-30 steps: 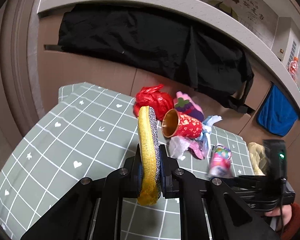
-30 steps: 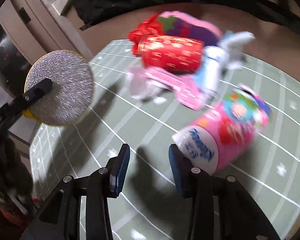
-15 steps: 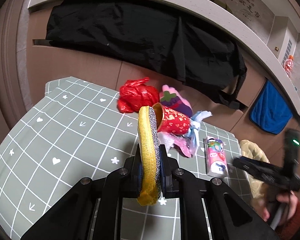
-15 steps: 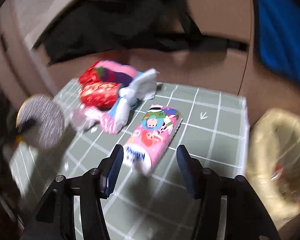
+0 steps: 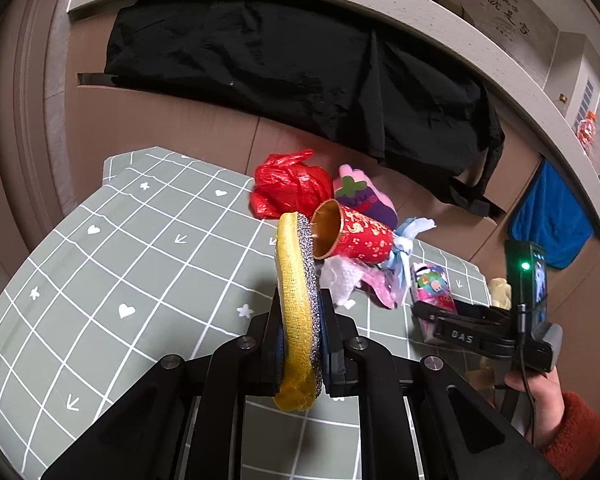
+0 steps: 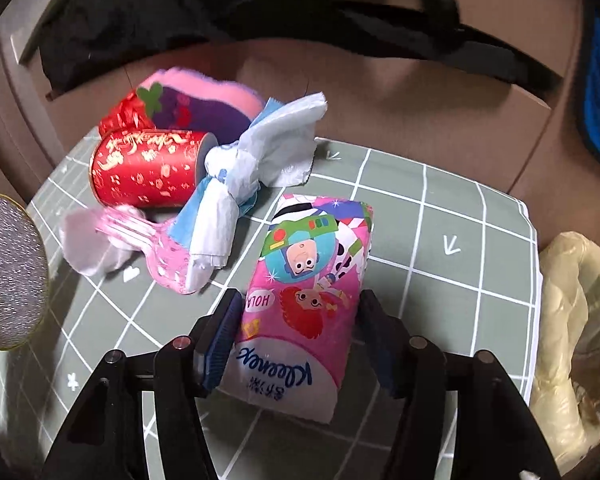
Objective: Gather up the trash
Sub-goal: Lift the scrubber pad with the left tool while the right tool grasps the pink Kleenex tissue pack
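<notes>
left fingers (image 5: pixel 300 332) clamp sponge (image 5: pixel 296 300); right fingers (image 6: pixel 300 332) opening astride tissue pack (image 6: pixel 304 304); green grid mat (image 5: pixel 140 260).

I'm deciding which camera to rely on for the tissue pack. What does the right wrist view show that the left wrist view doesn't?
Only the right wrist view shows the right gripper straddling the tissue pack, jaws opening, pads not pressing it, and the bag-lined bin off the table's edge.

Only the left wrist view shows the left gripper shut on the scouring pad, the hand holding the right gripper, and the red plastic bag.

Both show the red cup, the blue wrapper and the checked table cover.
</notes>
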Tool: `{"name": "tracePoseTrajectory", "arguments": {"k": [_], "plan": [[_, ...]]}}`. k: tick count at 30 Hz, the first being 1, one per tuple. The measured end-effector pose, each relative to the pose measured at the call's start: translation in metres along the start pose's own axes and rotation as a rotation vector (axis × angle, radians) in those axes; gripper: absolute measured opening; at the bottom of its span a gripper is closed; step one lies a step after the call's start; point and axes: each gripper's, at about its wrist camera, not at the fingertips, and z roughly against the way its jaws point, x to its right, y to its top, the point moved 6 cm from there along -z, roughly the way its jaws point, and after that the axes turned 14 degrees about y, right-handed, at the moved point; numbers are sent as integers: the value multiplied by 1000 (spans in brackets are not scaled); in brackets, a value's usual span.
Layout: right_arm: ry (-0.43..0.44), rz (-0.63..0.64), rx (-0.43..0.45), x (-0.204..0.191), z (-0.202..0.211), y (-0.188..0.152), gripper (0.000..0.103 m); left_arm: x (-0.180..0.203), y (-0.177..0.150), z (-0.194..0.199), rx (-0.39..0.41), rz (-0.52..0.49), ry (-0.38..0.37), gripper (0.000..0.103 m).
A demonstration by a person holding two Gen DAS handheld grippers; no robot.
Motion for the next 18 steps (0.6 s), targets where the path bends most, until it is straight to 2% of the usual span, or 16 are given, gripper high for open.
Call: {"name": "tracePoseTrajectory", "arguments": {"k": [6,9,14,18], "plan": [[85,64,31,-11,13,-6,45,13,2,9,20,-33,9,14],[131,63,68,-14,33,-7,44,23,9,18,47,-52,9,14],[187,93,176,-18,97,5,44,57,36,50,155,-94,8,14],[190,143,276,-17,156,17,44,96,56,78,251,-123,-6,14]]}}
